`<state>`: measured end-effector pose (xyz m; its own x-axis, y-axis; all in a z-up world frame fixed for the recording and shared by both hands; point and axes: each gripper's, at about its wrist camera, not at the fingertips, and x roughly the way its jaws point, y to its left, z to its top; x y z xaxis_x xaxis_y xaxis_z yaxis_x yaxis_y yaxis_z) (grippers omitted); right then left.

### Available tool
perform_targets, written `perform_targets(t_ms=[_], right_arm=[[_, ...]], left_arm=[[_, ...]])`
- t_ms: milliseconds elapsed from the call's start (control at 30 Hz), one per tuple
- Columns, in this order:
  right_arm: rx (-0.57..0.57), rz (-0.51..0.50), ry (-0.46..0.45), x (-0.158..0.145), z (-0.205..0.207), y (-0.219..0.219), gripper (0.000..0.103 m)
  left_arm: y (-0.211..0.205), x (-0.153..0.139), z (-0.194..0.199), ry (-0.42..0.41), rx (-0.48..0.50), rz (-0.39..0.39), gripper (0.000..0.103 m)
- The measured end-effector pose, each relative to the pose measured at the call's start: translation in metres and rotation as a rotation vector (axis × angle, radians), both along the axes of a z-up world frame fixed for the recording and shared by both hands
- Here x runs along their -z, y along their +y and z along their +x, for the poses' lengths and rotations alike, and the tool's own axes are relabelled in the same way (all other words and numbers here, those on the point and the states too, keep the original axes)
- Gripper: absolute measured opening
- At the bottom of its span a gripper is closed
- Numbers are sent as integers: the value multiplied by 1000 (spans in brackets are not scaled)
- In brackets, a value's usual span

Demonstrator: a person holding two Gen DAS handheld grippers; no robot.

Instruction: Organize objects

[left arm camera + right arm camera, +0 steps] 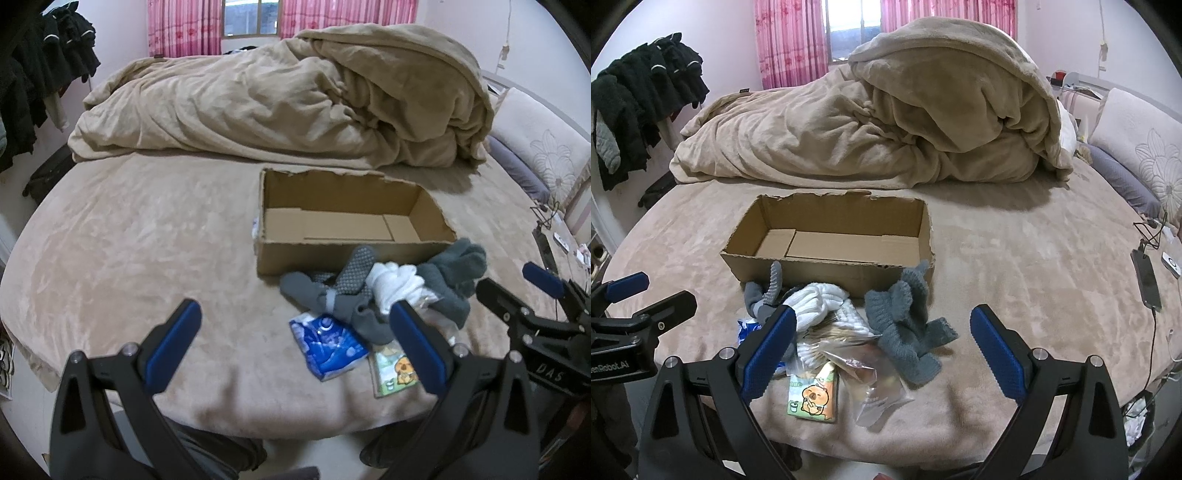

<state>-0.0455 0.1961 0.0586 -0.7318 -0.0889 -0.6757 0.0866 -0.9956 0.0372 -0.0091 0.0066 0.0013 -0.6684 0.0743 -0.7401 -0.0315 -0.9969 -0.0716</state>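
An open, empty cardboard box (280,254) (827,271) sits on the bed. In front of it lies a pile: grey dotted socks (325,291) (764,291), a white cloth bundle (395,284) (820,302), thick grey knit socks (458,269) (908,332), a blue tissue pack (328,345), a cartoon tissue pack (395,373) (812,395) and clear plastic bags (871,384). My left gripper (295,325) is open and empty, near the bed's front edge before the pile. My right gripper (882,328) is open and empty, over the pile's near side.
A rumpled beige duvet (280,96) (886,122) fills the far half of the bed. Pillows (1145,155) lie at right. A phone on a cable (1145,280) lies at the right edge. Dark clothes (639,96) hang at left.
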Motion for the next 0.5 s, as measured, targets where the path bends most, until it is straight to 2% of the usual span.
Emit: perform_targets(t_ms=[500], right_arm=[[5,-4,2,0,1,1,97]], left_arm=[[1,1,-4,-8,-1,-1,103]])
